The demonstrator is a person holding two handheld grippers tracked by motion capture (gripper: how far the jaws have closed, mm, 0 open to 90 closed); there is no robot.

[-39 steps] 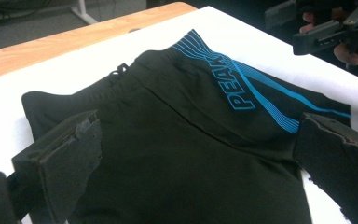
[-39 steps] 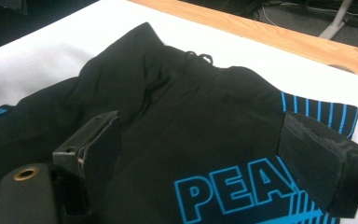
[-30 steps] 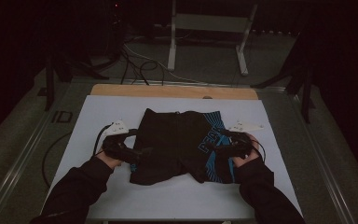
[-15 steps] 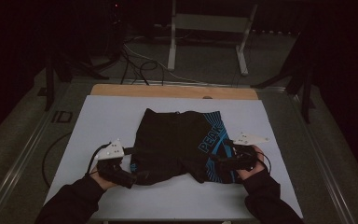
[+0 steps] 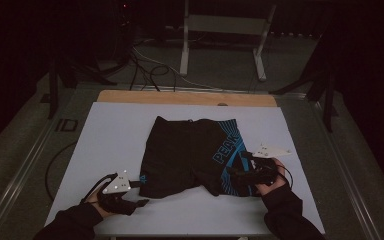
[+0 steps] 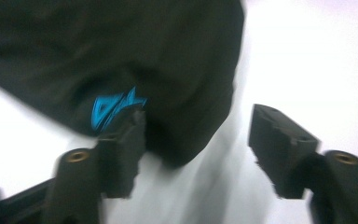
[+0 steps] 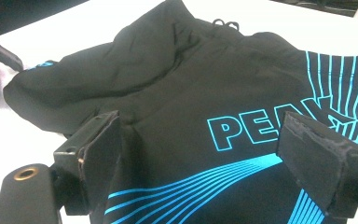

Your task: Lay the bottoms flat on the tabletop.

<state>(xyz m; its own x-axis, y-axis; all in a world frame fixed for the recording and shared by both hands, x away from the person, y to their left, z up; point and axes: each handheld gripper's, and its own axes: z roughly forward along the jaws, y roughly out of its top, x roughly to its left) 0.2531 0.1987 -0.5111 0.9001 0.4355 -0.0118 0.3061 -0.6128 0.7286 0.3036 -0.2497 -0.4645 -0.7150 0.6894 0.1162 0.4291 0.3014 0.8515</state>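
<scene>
The left claw point(image 6: 196, 140) has dropped to the near-left hem corner of the black shorts point(image 5: 190, 150), and its jaws have just been closing; they stand half apart with the hem corner between them, one pad at the cloth, the other clear, so no grip yet. That suggests a pinch is about to land. The right claw point(image 7: 200, 158) stands wide open over the printed leg, holding nothing. The shorts lie flat, mid-way across the white surface point(image 5: 115, 135), waistband far
</scene>
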